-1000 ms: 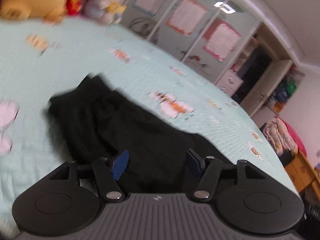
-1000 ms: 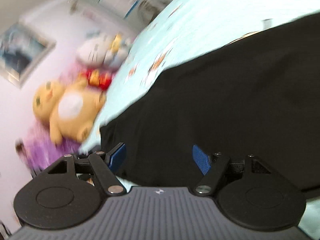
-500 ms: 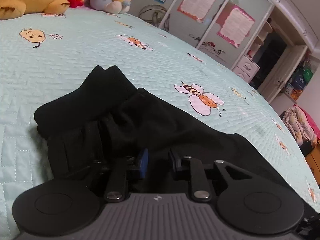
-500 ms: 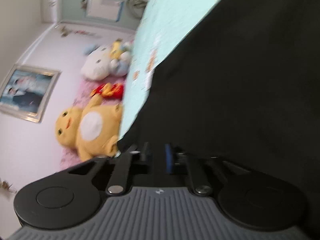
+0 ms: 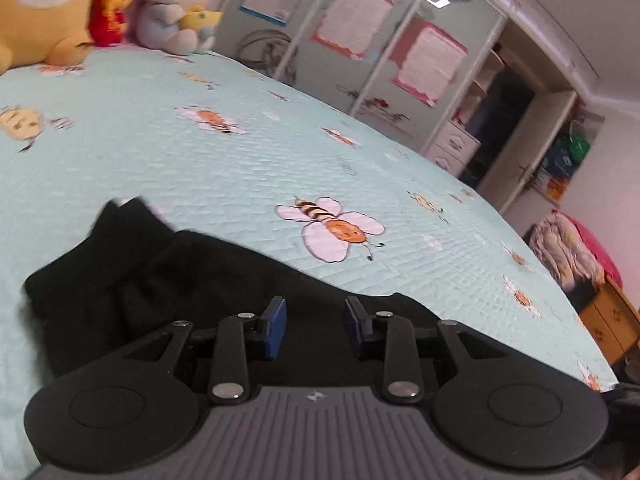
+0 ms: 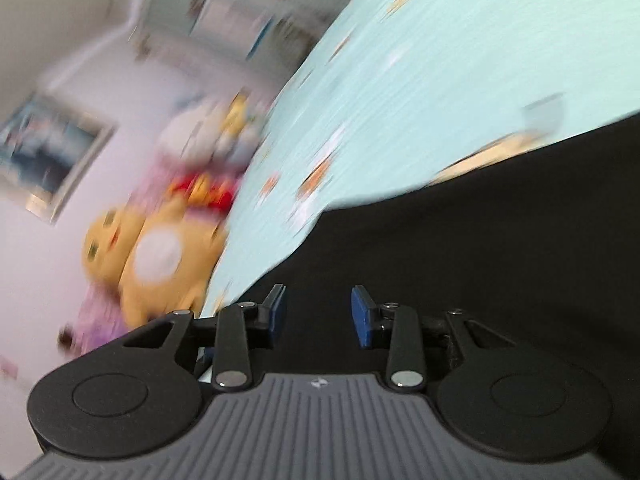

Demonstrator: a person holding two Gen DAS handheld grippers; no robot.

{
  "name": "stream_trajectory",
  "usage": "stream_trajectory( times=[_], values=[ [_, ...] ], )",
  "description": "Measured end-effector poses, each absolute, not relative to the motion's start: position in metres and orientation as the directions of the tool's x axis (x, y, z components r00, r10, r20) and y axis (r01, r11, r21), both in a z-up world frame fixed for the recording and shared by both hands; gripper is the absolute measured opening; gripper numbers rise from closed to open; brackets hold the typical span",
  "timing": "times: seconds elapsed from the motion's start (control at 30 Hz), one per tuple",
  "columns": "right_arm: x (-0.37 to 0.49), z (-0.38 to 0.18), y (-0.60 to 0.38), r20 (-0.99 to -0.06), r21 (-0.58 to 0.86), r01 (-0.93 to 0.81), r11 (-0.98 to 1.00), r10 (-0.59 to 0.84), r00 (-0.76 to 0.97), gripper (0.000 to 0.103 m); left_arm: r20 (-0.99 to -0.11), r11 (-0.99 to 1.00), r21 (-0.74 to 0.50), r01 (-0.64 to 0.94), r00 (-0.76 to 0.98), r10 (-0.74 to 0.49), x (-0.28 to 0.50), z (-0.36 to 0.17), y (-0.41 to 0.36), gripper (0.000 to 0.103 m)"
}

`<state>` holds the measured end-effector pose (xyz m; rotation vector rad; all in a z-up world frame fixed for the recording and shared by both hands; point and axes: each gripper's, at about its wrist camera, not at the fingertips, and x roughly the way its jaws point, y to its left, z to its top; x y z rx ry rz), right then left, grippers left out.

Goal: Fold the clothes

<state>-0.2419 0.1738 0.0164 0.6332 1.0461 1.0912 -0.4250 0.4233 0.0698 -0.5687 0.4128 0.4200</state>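
Directly below both opening hand-held grippers [image 5: 315,326] [image 6: 318,314]: black garment [image 5: 192,272].

Half a second ago both grippers were closed on the black garment [image 5: 168,280]; now the left gripper [image 5: 314,326] and the right gripper [image 6: 318,316] are opening, pads apart from the cloth.

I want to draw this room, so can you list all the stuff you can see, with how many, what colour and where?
Black fabric garment: one, black, lying on the bed under both grippers.
Quilted bedspread with bee prints: one, pale mint.
Plush toys: at least three, yellow, red, white, at the bed's far end.
Mirrored wardrobe doors: several, with pink paper sheets.
Wooden cabinet: one, orange-brown, beside the bed.
Framed picture: one, on the wall.
Left gripper: jaws opening, over the garment, nothing pinched.
Right gripper: likewise.
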Motion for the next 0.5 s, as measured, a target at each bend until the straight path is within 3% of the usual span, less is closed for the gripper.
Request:
stream_trajectory(
  times=[0.2, 0.23, 0.27, 0.33, 0.37, 0.43, 0.5],
  values=[
    [-0.242, 0.005, 0.295, -0.408, 0.811, -0.495, 0.311, 0.908, -0.096, 0.037, -0.580, 0.750, -0.353, -0.558, 0.760, 0.293, -0.398, 0.042, 0.450, 0.033],
    [-0.242, 0.000, 0.302, -0.426, 0.799, -0.512, 0.315, 0.898, -0.112, 0.037, -0.591, 0.739, -0.343, -0.580, 0.745, 0.310, -0.400, 0.035, 0.456, 0.026],
    [-0.242, -0.005, 0.310, -0.445, 0.786, -0.530, 0.318, 0.886, -0.128, 0.033, -0.590, 0.723, -0.361, -0.588, 0.745, 0.311, -0.403, 0.031, 0.461, 0.020],
    [-0.236, -0.016, 0.300, -0.454, 0.794, -0.501, 0.344, 0.884, -0.111, 0.015, -0.575, 0.691, -0.423, -0.586, 0.763, 0.295, -0.411, 0.026, 0.470, 0.020],
    [-0.233, -0.017, 0.283, -0.449, 0.804, -0.467, 0.367, 0.891, -0.072, 0.013, -0.571, 0.688, -0.433, -0.583, 0.768, 0.291, -0.412, 0.025, 0.471, 0.020],
    [-0.226, -0.013, 0.244, -0.441, 0.821, -0.395, 0.412, 0.897, 0.021, 0.016, -0.572, 0.694, -0.423, -0.583, 0.766, 0.294, -0.410, 0.024, 0.470, 0.020],
    [-0.230, -0.003, 0.216, -0.460, 0.789, -0.415, 0.454, 0.883, 0.091, 0.027, -0.577, 0.694, -0.409, -0.592, 0.757, 0.306, -0.407, 0.025, 0.467, 0.021]
  ],
)
